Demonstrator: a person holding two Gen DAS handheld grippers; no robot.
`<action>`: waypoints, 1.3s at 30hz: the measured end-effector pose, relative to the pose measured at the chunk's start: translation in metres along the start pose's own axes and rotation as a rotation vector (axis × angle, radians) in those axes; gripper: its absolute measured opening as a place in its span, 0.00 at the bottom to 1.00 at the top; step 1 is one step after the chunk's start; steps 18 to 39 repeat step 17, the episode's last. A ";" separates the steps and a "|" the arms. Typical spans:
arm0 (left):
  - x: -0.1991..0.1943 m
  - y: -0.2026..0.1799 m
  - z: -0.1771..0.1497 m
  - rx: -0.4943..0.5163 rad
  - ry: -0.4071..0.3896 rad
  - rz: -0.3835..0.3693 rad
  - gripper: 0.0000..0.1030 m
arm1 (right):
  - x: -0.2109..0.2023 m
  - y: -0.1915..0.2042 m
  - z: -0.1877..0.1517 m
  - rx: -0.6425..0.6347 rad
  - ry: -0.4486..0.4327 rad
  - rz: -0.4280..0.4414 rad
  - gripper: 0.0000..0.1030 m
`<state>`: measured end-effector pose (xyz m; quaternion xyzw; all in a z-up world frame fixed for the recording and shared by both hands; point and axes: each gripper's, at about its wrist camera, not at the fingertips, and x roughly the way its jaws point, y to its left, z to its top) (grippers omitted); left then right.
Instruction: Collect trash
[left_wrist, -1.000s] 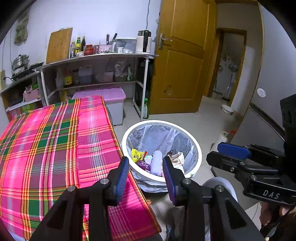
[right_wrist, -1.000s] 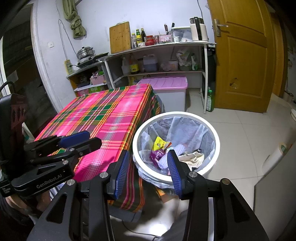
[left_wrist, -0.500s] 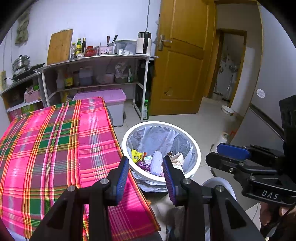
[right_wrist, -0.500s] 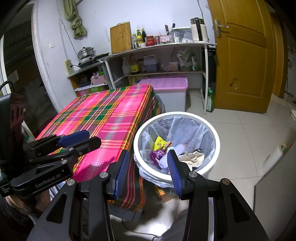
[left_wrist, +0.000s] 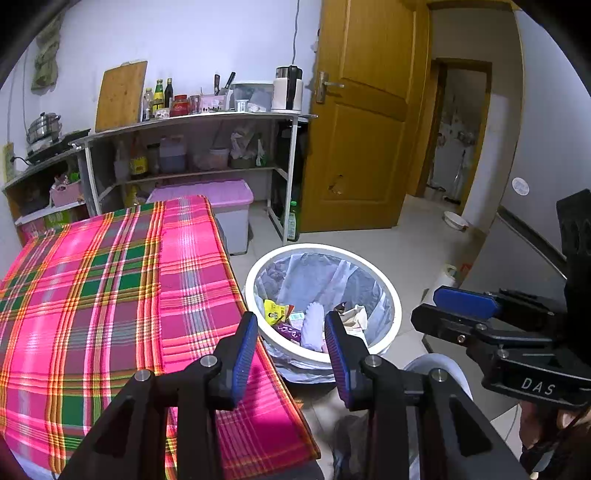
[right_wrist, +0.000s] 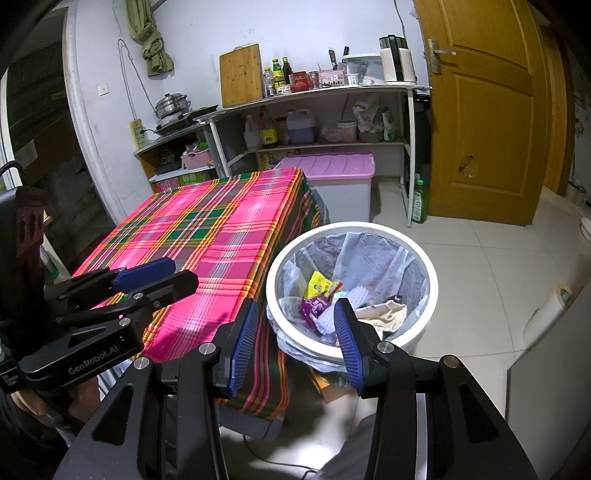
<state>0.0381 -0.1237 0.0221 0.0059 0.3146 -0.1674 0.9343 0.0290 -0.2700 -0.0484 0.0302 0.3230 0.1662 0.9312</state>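
While both grippers hang above the near corner of the table (left_wrist: 110, 295), the scene reads as follows: the left gripper (left_wrist: 290, 354) has its blue-padded fingers (left_wrist: 243, 354) parted with nothing between them, tilted downward over the table edge; the right gripper (right_wrist: 295, 339) is likewise released and empty, its fingers (right_wrist: 347, 339) spread in front of the bin; each gripper shows in the other's view, the right one at the right edge of the left wrist view, the left one at the left edge of the right wrist view. The table carries a pink, green and orange plaid cloth (right_wrist: 221, 229); the white round trash bin (right_wrist: 430, 273) stands on the tiled floor just beside the table's corner, lined with a translucent bag (right_wrist: 373, 251). The trash lies inside the bin: a yellow wrapper (right_wrist: 319, 286), a purple wrapper (right_wrist: 314, 306), a white ridged piece (right_wrist: 360, 295) and crumpled beige paper (right_wrist: 388, 312). Behind stand a pink-lidded storage box (right_wrist: 328, 166), a metal shelf rack (right_wrist: 332, 92) with bottles and a cutting board, and a closed wooden door (right_wrist: 487, 122).
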 end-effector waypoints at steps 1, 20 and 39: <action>0.000 0.000 0.000 0.002 -0.001 0.000 0.36 | -0.001 0.001 0.000 0.000 0.001 0.000 0.43; 0.002 -0.006 -0.002 0.010 -0.001 -0.003 0.36 | -0.004 -0.002 -0.002 0.001 0.008 -0.001 0.43; 0.002 -0.006 -0.002 0.010 -0.001 -0.003 0.36 | -0.004 -0.002 -0.002 0.001 0.008 -0.001 0.43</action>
